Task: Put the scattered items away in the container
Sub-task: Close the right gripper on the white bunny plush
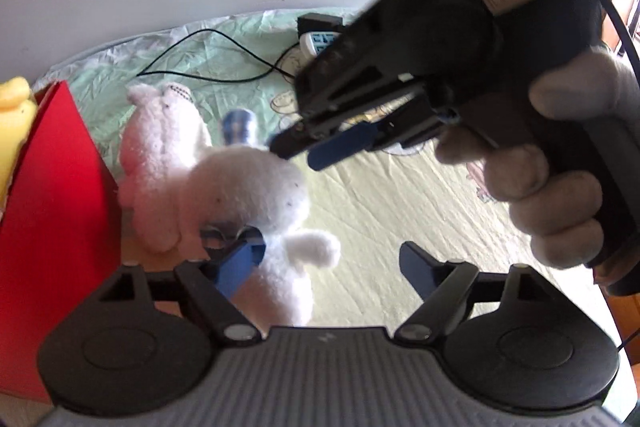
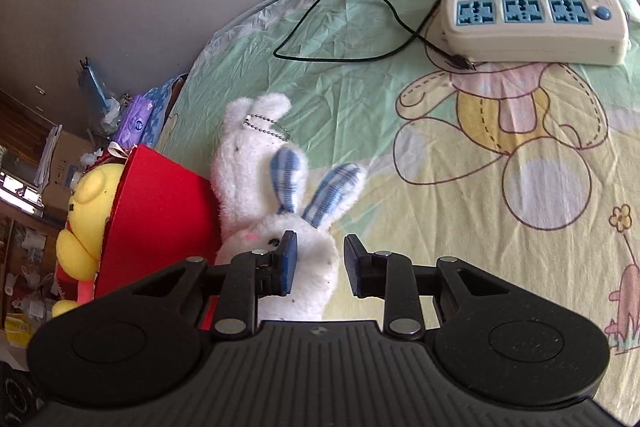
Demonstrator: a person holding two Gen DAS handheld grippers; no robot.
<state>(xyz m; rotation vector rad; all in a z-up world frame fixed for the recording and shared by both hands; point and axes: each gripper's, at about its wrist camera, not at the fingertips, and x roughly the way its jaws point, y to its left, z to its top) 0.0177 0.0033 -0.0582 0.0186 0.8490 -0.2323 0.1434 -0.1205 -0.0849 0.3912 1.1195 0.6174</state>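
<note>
Bright daylight, fisheye-bent edges, blurred close foreground

White plush rabbit (image 2: 296, 267) with blue-checked ears (image 2: 288, 183) lies on the bedsheet at lower centre of the right wrist frame, ears pointing up-frame. Second white plush (image 2: 244, 155) with a ball chain sits just beside it, upper left, pressed against the red container (image 2: 160, 219). Container at left of frame, seemingly tipped on its side. Yellow plush (image 2: 90, 211) sticks out of its mouth at far left. In the left wrist frame the rabbit (image 1: 256, 187) is blurred, centre-left; other white plush (image 1: 160, 163) touches the container (image 1: 56, 227); contact between the two plushes likely, hard to confirm.
</note>
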